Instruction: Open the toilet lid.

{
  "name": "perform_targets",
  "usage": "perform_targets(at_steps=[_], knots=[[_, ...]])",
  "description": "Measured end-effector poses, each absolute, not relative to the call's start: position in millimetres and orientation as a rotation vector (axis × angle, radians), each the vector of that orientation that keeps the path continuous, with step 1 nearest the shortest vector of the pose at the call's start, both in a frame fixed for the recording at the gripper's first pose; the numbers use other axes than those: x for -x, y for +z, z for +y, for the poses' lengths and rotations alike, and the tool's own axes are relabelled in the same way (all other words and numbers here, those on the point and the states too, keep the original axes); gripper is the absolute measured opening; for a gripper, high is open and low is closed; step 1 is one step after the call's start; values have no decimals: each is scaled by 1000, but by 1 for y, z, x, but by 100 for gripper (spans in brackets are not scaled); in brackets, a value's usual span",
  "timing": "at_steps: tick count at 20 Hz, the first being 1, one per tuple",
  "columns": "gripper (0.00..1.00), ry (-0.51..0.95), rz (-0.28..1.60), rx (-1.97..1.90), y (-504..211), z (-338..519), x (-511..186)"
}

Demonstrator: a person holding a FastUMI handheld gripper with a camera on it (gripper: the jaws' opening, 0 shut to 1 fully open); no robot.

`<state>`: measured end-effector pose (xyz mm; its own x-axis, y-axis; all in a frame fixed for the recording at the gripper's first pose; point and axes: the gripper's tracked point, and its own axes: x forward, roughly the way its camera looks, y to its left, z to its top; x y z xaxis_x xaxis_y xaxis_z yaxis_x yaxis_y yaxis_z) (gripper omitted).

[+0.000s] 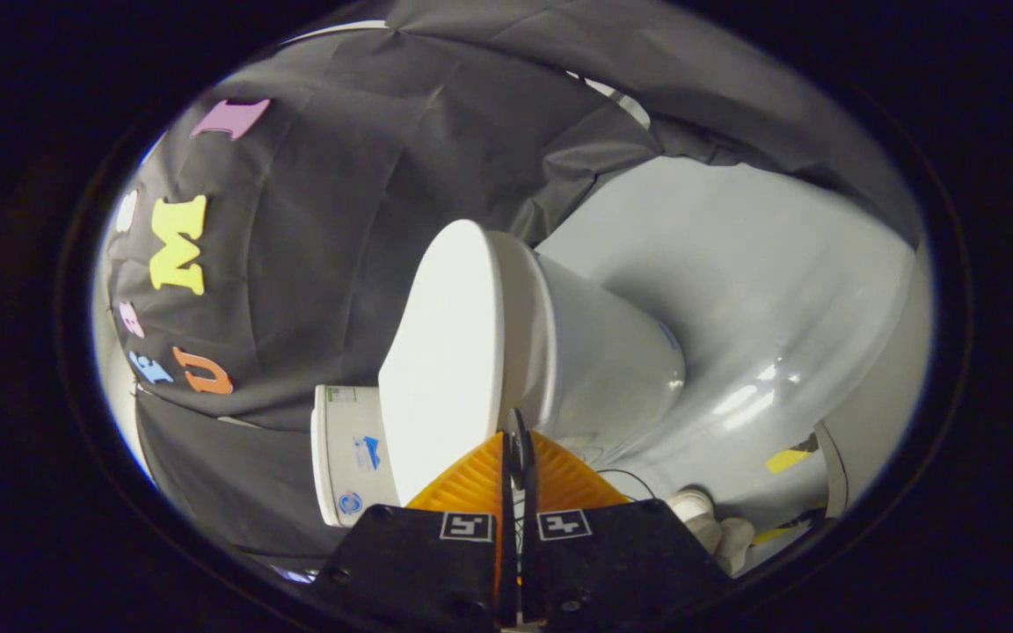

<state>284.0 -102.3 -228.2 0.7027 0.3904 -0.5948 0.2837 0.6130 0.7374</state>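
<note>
Toilet lid (445, 352) down, just ahead of hand-held gripper (517, 440), fingers pressed together.

one toilet (594, 352) with one closed lid (440, 352), one tank (344, 453), one tool (517, 440) with two fingers pressed together.

Toilet lid (440, 352) down on bowl (603, 360), just ahead of closed claw (517, 440).

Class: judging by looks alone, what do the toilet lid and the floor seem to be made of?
Toilet lid: probably smooth white plastic, matte and evenly lit. Floor: grey, glossy, maybe vinyl or painted, given its bright reflections. The tongs, closed, sit at the lid's edge.
</note>
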Motion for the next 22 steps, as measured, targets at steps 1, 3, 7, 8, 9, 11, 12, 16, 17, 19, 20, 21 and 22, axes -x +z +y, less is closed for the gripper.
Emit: perform_targets(at_steps=[1,3,7,8,9,11,12,16,17,19,20,21,22], knots=[[5,71,816,-936,-225,-103,-284],[5,81,802,-929,-216,-100,-283],[5,93,780,-905,-201,-96,-285],[5,93,770,-895,-196,-95,-284],[5,92,770,-882,-194,-94,-285],[5,94,761,-855,-185,-89,-284],[5,100,751,-847,-178,-84,-285],[5,146,695,-820,-145,-66,-289],[5,156,682,-808,-135,-61,-290],[5,174,666,-778,-120,-50,-292],[5,180,660,-764,-113,-44,-289],[5,184,660,-749,-108,-39,-287],[5,190,657,-742,-103,-34,-286]])
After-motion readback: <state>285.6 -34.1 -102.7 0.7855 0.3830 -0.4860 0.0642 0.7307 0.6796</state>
